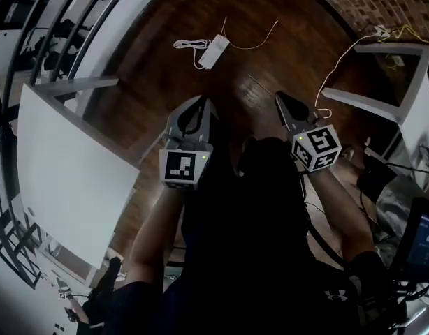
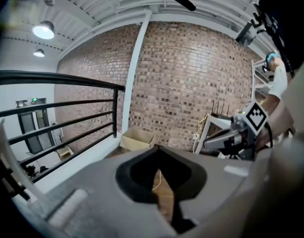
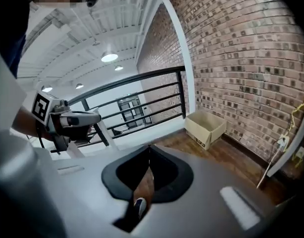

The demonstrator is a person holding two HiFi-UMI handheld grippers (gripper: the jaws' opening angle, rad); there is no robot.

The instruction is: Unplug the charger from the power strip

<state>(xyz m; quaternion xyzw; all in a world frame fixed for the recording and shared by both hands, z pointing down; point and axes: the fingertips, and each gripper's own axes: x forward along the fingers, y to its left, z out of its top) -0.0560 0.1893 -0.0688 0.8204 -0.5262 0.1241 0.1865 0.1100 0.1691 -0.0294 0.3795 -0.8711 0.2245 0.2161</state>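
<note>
In the head view a white power strip point(image 1: 214, 50) lies on the wooden floor ahead, with a looped white cable point(image 1: 188, 45) at its left end and a thin cord point(image 1: 260, 39) trailing right. Whether a charger sits in it is too small to tell. My left gripper point(image 1: 202, 102) and right gripper point(image 1: 279, 98) are held at chest height, well short of the strip. Both are shut with nothing between the jaws. The left gripper view shows its closed jaw tips point(image 2: 158, 150); the right gripper view shows the same point(image 3: 149, 150).
A white table point(image 1: 68, 166) stands at the left and a white table frame point(image 1: 382, 82) at the right. A cardboard box point(image 3: 205, 128) sits by the brick wall point(image 2: 191, 83). A black railing point(image 2: 58, 103) runs along the left side. A monitor point(image 1: 420, 239) is at the lower right.
</note>
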